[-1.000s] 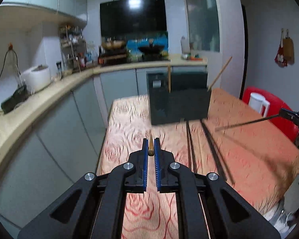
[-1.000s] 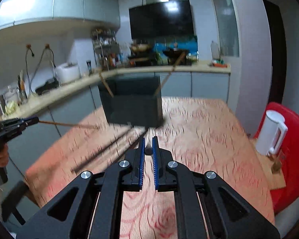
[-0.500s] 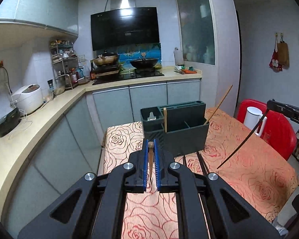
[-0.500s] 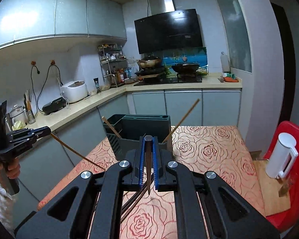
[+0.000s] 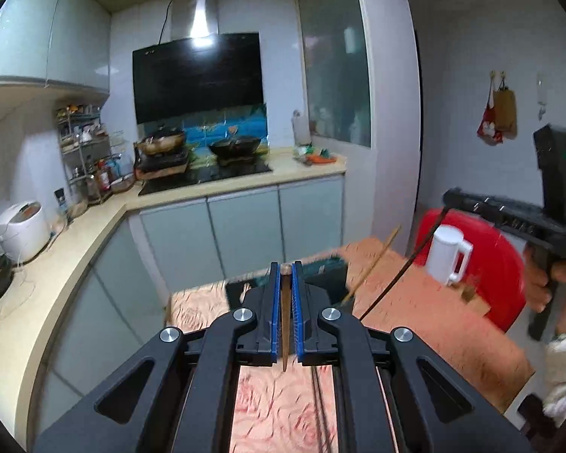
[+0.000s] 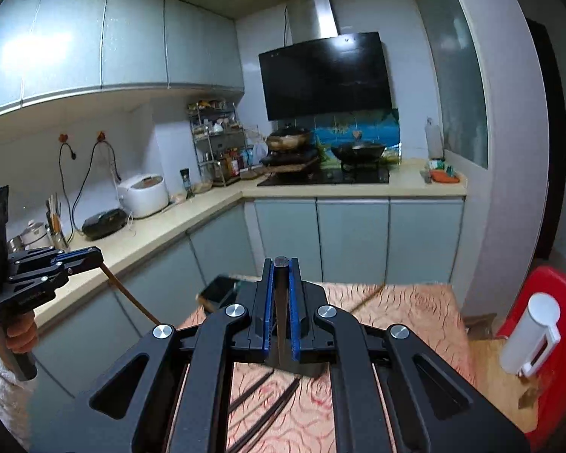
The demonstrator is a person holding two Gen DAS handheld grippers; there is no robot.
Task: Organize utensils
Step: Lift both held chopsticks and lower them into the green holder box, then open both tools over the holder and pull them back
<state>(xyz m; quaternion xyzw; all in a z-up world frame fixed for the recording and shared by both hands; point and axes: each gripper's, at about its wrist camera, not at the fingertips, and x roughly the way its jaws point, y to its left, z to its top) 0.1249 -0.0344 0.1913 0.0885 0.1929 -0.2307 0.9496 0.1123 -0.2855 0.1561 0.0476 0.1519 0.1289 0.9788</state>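
Both claws raised above the surface, each pinched tight on one chopstick.

Your left claw [image 5: 285,270] is clamped on a brown wooden chopstick [image 5: 285,317] that hangs point-down between the blue pads; your right claw [image 6: 281,264] is closed on a dark chopstick [image 6: 281,324] the same way. The dark green utensil holder [image 5: 330,273] stands on the rose-patterned surface [image 5: 426,302] just beyond the fingers, largely hidden by them, with a light wooden chopstick [image 5: 373,264] leaning out of it. More dark chopsticks [image 6: 268,404] lie loose on the cloth below your right claw. A white jug [image 5: 449,255] sits on a red chair [image 5: 498,264] beside the surface's right edge.
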